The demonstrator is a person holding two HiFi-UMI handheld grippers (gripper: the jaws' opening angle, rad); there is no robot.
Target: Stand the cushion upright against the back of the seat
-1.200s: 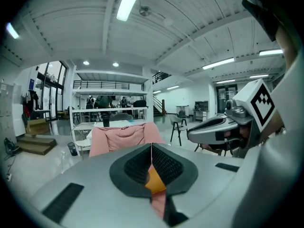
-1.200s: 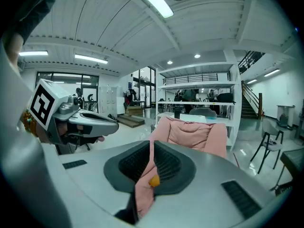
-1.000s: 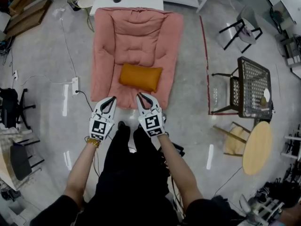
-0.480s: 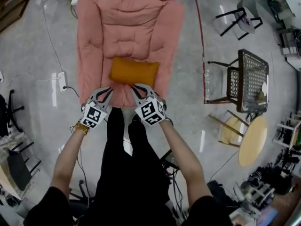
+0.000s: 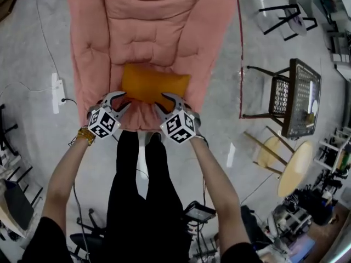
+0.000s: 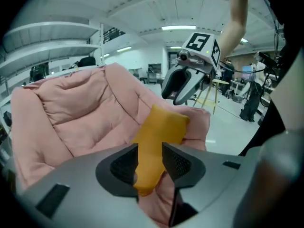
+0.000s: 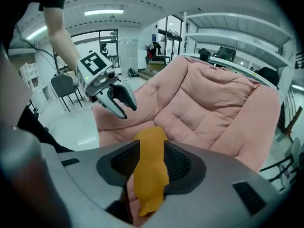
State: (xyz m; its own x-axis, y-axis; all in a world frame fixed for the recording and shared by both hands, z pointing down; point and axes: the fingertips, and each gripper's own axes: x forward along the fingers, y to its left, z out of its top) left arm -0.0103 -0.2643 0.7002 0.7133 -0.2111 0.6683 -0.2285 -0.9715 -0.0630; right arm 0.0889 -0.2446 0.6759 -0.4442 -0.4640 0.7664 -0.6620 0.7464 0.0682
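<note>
We stood at the front of the pink chair [image 5: 148, 32] with a gripper in each hand, both reaching down to the cushion [image 5: 155, 85]. The orange cushion lay flat and crosswise on the seat [image 5: 143, 115], towards its front edge. Its far long side was near the foot of the back [image 5: 145, 43], not propped against it.

Our left gripper [image 5: 124, 99] was at the cushion's near left corner and our right gripper [image 5: 160, 101] at its near right corner. The jaws of both had just been opening. In the left gripper view the two pads stood apart with the cushion's end in the gap between them, and we could not see them pinching it. The right gripper view showed the same: the jaws were parted, with the other end of the cushion running up between the pads. Each view also caught the opposite gripper above the far end of the cushion, jaws spread.

Our legs [image 5: 140, 190], in black, were just in front of the seat. On the grey floor [image 5: 33, 53] a white power strip [image 5: 56, 92] lay to the left of the chair. Well apart on the right stood a black mesh table [image 5: 299, 97], with a round wooden table [image 5: 296, 169] nearer us.
</note>
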